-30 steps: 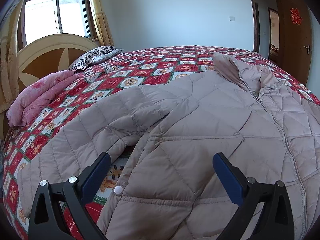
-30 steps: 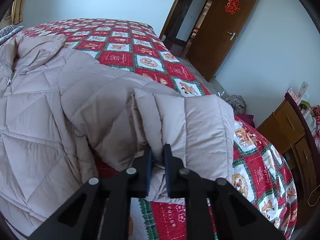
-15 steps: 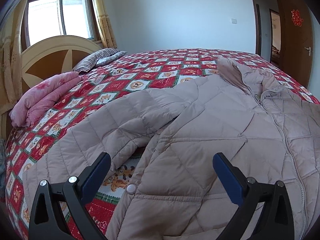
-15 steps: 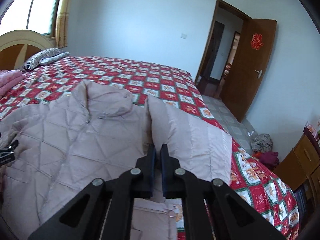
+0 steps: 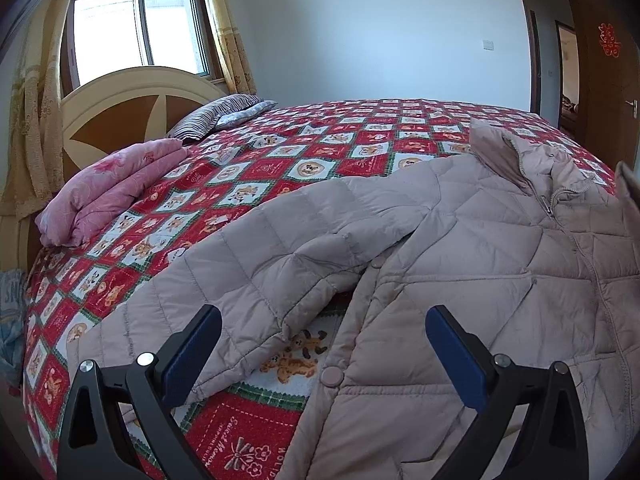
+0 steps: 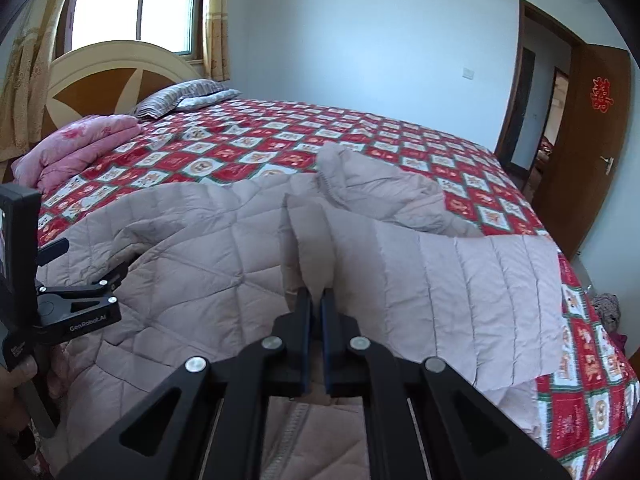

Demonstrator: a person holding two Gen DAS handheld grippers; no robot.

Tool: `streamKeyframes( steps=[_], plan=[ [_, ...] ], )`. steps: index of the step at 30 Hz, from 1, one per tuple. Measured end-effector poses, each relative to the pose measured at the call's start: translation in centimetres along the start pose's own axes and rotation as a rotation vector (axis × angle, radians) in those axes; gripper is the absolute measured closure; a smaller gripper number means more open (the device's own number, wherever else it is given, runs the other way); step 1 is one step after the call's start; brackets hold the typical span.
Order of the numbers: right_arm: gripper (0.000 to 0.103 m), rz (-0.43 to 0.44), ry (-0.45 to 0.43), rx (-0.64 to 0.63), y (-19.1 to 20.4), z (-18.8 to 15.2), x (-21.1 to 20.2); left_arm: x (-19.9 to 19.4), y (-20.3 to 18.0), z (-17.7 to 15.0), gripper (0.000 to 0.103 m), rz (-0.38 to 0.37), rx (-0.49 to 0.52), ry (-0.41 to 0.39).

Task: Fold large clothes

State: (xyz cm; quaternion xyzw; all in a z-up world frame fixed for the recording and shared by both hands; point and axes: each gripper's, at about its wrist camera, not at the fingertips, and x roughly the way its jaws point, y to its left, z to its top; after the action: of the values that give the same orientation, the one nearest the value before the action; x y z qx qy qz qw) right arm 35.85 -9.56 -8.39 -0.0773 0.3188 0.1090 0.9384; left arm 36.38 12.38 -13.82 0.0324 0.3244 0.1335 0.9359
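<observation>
The quilted down jacket point(image 5: 460, 264) lies front-up on the patchwork bedspread point(image 5: 280, 152), collar toward 12 o'clock and zipper running down toward 5 o'clock in the left wrist view. Its near sleeve point(image 5: 248, 276) stretches out toward 8 o'clock, flat on the bed. The other sleeve point(image 6: 440, 292) is raised and carried over the jacket's chest in the right wrist view.

The right gripper point(image 6: 316, 304) is clenched on that sleeve's fabric, pads pinched together with cloth between them. The left gripper point(image 5: 320, 344) hangs released, jaws spread wide, above the gap between near sleeve and jacket body, touching nothing.

The step in hand looks like folding the held sleeve across the front. To do it well, the sleeve should travel toward 9 o'clock and be laid straight across the chest, with the shoulder seam as hinge, so the padding does not bunch. Let go only once the cuff rests on the body. Puffy down tends to spring back, so the free left gripper could press the fold flat. Its own sleeve probably comes next.
</observation>
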Motion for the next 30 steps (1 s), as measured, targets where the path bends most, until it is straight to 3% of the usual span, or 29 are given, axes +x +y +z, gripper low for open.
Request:
streamKeyframes(
  steps=[4,6,7,8,9,16,20,23,27,30],
  plan=[
    [0.096,0.088,0.044,-0.002,1.9,-1.3,2.0,-0.1,0.2,0.1,0.001,0.012,0.010,-0.002],
    [0.090,0.142,0.057,0.014,2.0,-1.9,2.3,-0.3,0.2,0.2,0.001,0.020,0.014,-0.007],
    [0.066,0.165,0.056,0.020,2.0,-2.2,2.2,-0.3,0.3,0.3,0.001,0.022,0.014,-0.007],
    [0.025,0.179,0.058,0.026,2.0,-2.4,2.1,-0.3,0.3,0.3,0.001,0.025,0.014,-0.008],
    [0.015,0.194,0.048,0.035,1.9,-2.6,1.7,-0.3,0.3,0.4,0.001,0.031,0.013,-0.009],
    [0.021,0.141,-0.025,0.071,-1.5,-3.4,-1.9,-0.6,-1.1,1.2,0.001,0.023,0.004,-0.009],
    [0.039,-0.026,-0.014,0.145,-6.1,-3.4,-2.3,-1.8,-3.8,1.9,0.001,-0.021,0.023,-0.032],
    [0.039,-0.158,0.046,0.230,-10.2,-3.6,-0.7,-2.8,-6.3,2.6,0.001,-0.058,0.042,-0.054],
    [0.041,-0.123,0.159,0.267,-11.5,-5.0,3.0,-4.0,-9.3,3.5,0.001,-0.087,0.067,-0.086],
    [0.041,-0.086,0.174,0.233,-9.8,-5.6,4.3,-4.2,-11.3,3.7,0.001,-0.082,0.100,-0.103]
  ],
)
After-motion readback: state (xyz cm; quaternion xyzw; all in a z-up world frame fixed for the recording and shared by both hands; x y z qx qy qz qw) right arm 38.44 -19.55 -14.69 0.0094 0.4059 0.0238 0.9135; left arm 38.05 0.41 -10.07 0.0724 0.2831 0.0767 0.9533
